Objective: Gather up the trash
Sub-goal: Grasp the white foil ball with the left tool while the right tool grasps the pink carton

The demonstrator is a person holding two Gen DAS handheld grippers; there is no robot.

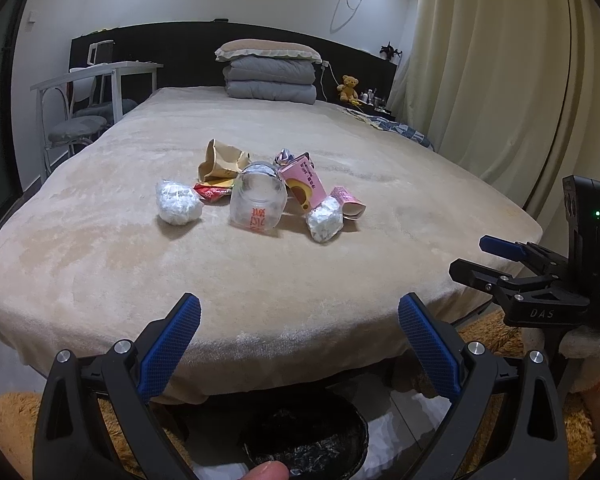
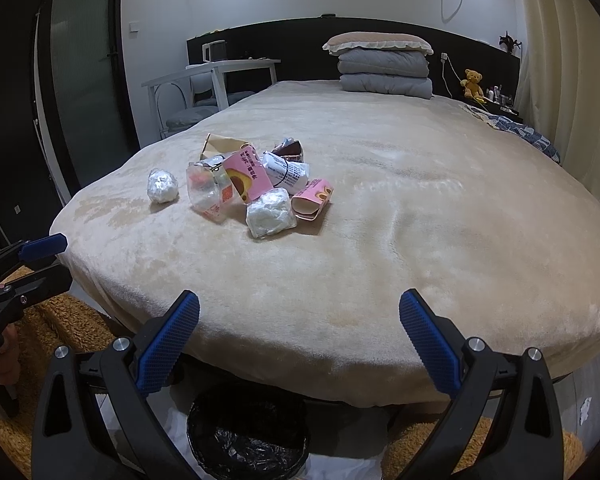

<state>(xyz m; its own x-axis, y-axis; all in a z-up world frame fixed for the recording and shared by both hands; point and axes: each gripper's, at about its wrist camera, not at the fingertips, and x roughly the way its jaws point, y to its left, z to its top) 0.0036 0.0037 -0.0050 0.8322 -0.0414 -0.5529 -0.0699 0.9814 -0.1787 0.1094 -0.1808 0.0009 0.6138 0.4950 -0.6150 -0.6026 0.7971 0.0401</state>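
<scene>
A pile of trash lies on the beige bed (image 1: 260, 280): a clear plastic cup (image 1: 258, 200), a pink carton (image 1: 303, 184), a brown paper bag (image 1: 222, 160), a small pink box (image 1: 348, 200), two white wads in plastic (image 1: 179, 202) (image 1: 325, 222). The right wrist view shows the same cup (image 2: 208, 192), carton (image 2: 246, 178) and wad (image 2: 271, 213). A black-lined trash bin (image 1: 306, 440) (image 2: 248, 436) stands on the floor below the bed's near edge. My left gripper (image 1: 299, 316) and right gripper (image 2: 299, 312) are open and empty, above the bed edge, short of the pile.
Folded grey quilts and a pillow (image 1: 270, 76) sit at the head of the bed. A white desk with chairs (image 1: 96, 92) stands on the left, curtains (image 1: 500, 80) on the right. An orange shaggy rug (image 2: 60, 332) covers the floor. The right gripper shows at the left view's right edge (image 1: 540, 284).
</scene>
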